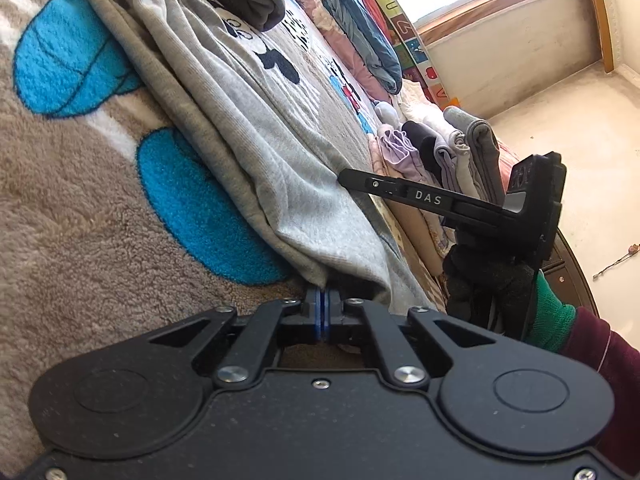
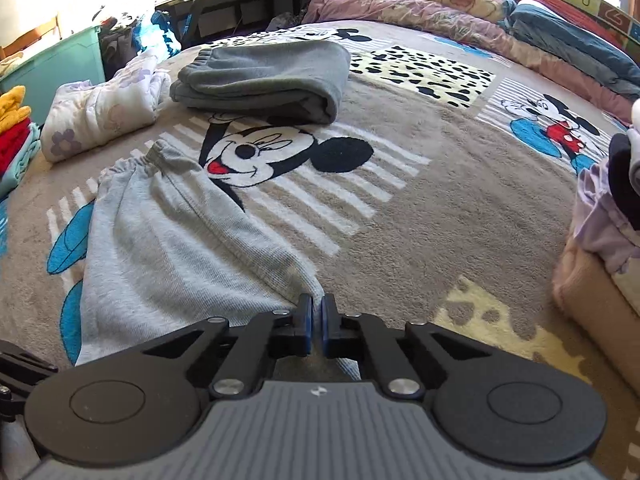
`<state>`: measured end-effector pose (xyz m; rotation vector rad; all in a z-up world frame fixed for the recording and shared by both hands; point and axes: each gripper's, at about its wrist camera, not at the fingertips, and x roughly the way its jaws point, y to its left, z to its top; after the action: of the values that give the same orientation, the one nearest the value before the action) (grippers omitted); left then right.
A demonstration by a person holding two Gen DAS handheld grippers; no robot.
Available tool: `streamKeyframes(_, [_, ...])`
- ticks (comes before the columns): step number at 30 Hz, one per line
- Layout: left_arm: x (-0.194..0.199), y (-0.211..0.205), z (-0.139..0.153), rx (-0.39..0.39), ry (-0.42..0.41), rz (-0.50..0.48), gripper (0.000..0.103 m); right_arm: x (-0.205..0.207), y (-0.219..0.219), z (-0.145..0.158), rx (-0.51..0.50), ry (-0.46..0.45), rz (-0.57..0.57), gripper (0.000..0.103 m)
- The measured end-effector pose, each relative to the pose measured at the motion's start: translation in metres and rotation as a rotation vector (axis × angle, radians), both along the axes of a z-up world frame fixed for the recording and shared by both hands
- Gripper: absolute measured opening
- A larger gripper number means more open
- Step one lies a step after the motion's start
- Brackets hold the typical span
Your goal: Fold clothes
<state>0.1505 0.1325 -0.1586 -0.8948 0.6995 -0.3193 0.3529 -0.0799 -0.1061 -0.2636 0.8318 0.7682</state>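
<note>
Sweatpants (image 2: 176,240) in light grey lie flat on the cartoon blanket (image 2: 440,208), stretching straight ahead of both grippers. Their long axis runs away from the fingers: the gathered waistband (image 2: 148,156) is at the far end, and the near hem sits right at the fingertips. The left gripper (image 1: 323,300) has its blue pads pressed together on one near corner of the cloth. The right gripper (image 2: 314,320) is nearly closed, pinching the other near corner, with a thin gap showing between its pads. The fabric looks soft, limp and light, likely to sag and crease if lifted from one point, so holding both near corners seems sensible. A folded dark grey garment (image 2: 264,80) lies farther ahead, beyond the waistband.
</note>
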Motion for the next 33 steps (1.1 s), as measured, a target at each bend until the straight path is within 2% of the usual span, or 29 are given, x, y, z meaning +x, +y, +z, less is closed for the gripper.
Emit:
streamKeyframes(1, [-0.003,0.000,0.002,0.000,-0.001,0.001,0.000,0.002,0.000,-0.001,-0.013,-0.015,-0.019,0.006])
streamKeyframes(4, [0.000,0.000,-0.005,0.008,0.022,0.004,0.000,0.004,0.001,-0.007,-0.011,0.021,-0.016,0.006])
streamKeyframes(7, [0.007,0.004,-0.012,-0.020,0.055,-0.001,0.003,-0.001,-0.001,-0.008,0.011,0.023,-0.019,0.013])
streamKeyframes(9, [0.003,0.007,-0.007,-0.037,0.040,-0.003,0.007,-0.003,-0.005,-0.005,0.028,0.021,-0.046,0.031])
streamKeyframes(10, [0.002,0.011,-0.004,-0.039,0.033,0.005,0.012,-0.006,-0.007,-0.001,0.035,0.001,-0.055,0.033])
streamKeyframes(12, [-0.002,0.021,-0.001,-0.054,0.024,0.032,0.015,-0.018,-0.011,0.013,0.042,-0.049,-0.047,0.033])
streamKeyframes(15, [-0.009,0.042,0.010,-0.026,0.004,0.099,0.016,-0.045,-0.017,0.030,0.057,-0.098,-0.007,0.033])
streamKeyframes(18, [-0.012,0.064,0.025,0.029,-0.061,0.169,0.016,-0.083,-0.020,0.035,0.051,-0.126,0.044,0.033])
streamKeyframes(20, [-0.005,0.082,0.028,0.032,-0.084,0.202,0.016,-0.109,-0.024,0.033,0.055,-0.145,0.059,0.033])
streamKeyframes(24, [0.020,0.105,0.027,0.063,-0.078,0.269,0.016,-0.143,-0.036,0.027,0.119,-0.140,0.030,0.033])
streamKeyframes(26, [0.023,0.112,0.020,0.067,-0.050,0.298,0.016,-0.150,-0.043,0.023,0.159,-0.138,-0.010,0.034])
streamKeyframes(30, [0.036,0.119,0.016,0.079,-0.036,0.315,0.016,-0.149,-0.054,0.010,0.240,-0.095,-0.078,0.040])
streamKeyframes(33, [0.042,0.122,0.021,0.083,-0.047,0.321,0.016,-0.151,-0.055,0.002,0.259,-0.084,-0.091,0.040])
